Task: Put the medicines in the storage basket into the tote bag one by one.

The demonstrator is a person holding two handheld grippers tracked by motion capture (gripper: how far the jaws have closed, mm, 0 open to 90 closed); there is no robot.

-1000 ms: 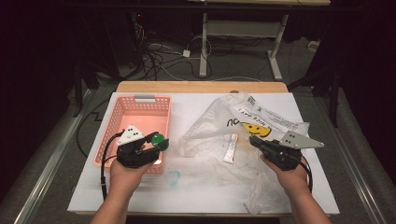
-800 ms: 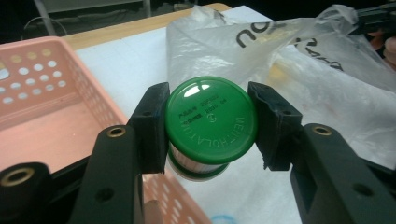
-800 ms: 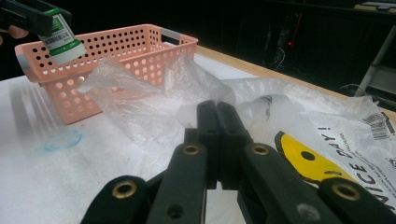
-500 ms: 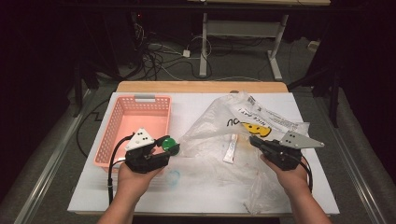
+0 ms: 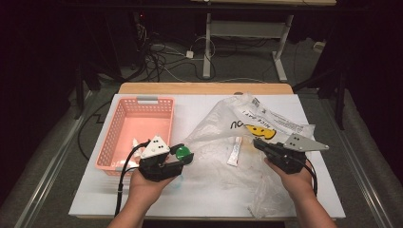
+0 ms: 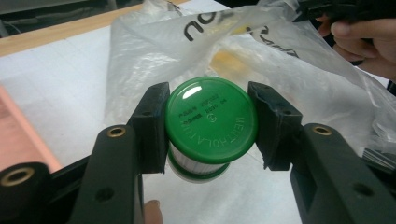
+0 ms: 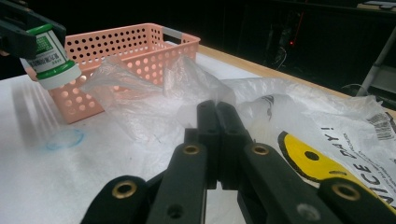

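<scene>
Left gripper (image 6: pixel 208 130) clamps green-capped jar (image 6: pixel 210 121) beside bag's edge (image 6: pixel 140 70).

I've got a small white jar w/ green screw cap (image 6: pixel 210 119) pinched between my left gripper (image 5: pixel 183 156) pads, cap facing the left gripper view's camera, raised lettering round the lid, green band at the base, white label w/ green print on the side. It's lying roughly level, clear of the tabletop, just beside the plastic bag (image 5: pixel 247 142). Bag is clear/whitish film, crumpled, spread over the table's right half, yellow smiley and black print on top, barcode label toward the far edge. One fold is nipped in my right gripper (image 7: pixel 218 122), jaws fully closed on it, film lifted and stretched toward the jar.
</scene>
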